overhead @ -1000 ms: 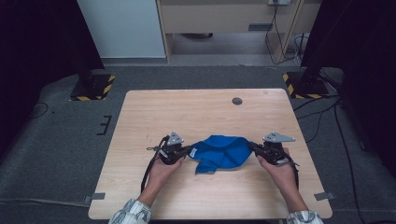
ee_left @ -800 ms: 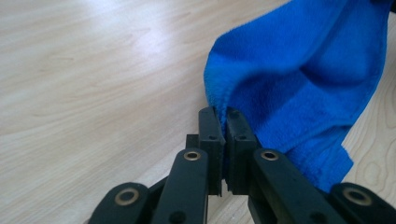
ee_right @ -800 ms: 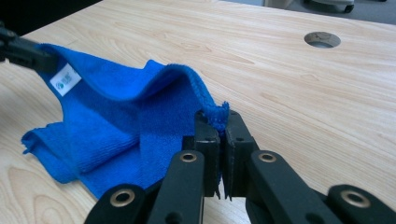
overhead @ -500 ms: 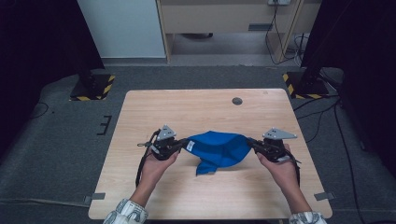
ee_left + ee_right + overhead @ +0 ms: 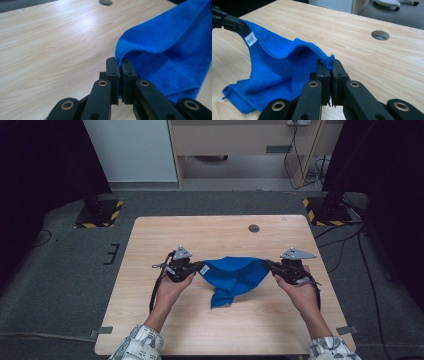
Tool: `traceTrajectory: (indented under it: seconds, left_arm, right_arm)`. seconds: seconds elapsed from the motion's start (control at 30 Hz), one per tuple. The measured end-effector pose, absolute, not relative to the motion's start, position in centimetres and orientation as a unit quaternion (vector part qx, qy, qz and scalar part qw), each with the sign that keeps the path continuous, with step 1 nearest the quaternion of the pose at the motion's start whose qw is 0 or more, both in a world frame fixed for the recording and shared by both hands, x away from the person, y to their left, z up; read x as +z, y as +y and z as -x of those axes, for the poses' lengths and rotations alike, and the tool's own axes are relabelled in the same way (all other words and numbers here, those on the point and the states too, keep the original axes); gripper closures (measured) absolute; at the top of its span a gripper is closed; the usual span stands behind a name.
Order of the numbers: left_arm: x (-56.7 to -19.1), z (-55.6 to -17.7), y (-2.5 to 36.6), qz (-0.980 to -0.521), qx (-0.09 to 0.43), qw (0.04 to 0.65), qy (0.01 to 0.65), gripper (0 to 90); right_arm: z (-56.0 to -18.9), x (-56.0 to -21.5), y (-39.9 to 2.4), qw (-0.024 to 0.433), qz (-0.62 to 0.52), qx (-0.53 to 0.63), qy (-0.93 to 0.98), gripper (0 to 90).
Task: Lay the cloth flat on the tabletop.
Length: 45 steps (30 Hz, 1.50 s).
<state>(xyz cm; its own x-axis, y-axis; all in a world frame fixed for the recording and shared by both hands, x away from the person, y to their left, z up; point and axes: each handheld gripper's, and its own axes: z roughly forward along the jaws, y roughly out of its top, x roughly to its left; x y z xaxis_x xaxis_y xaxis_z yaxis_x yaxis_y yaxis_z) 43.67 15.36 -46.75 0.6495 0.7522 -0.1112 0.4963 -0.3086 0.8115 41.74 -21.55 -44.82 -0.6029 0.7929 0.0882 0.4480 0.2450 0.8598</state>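
Blue microfibre cloth (image 5: 234,275) pinched at opposite corners by left gripper (image 5: 198,269) and right gripper (image 5: 267,265), jaws clamped. Cloth strung between, tail draped on wooden table (image 5: 150,240). Spreading or folding judged not yet done.

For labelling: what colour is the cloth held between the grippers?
Solid blue cloth; clearest in the right gripper view.

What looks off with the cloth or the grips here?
Nothing damaged or spilled. The blue cloth hangs unevenly: the left gripper and right gripper each pinch a top corner with shut jaws, the upper edge sags between them, and the loose lower part trails in a crumpled point onto the table.
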Motion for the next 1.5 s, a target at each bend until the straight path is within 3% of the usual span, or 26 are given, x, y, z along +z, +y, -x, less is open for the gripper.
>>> traceTrajectory:
  seconds: [0.27,1.23,1.5]
  left_arm:
    - [-47.5,-44.4,16.6,-0.765,0.150,0.454,0.430,86.3]
    - [-45.0,-42.1,17.1,-0.771,0.160,0.465,0.406,86.6]
    - [-42.4,-40.4,17.8,-0.770,0.167,0.473,0.393,86.7]
  right_arm:
    - [-42.2,-45.5,-22.7,0.188,-0.423,0.455,0.761,87.7]
    - [-40.6,-44.2,-23.0,0.185,-0.407,0.472,0.760,87.4]
    - [-38.5,-42.3,-22.8,0.189,-0.384,0.481,0.765,87.4]
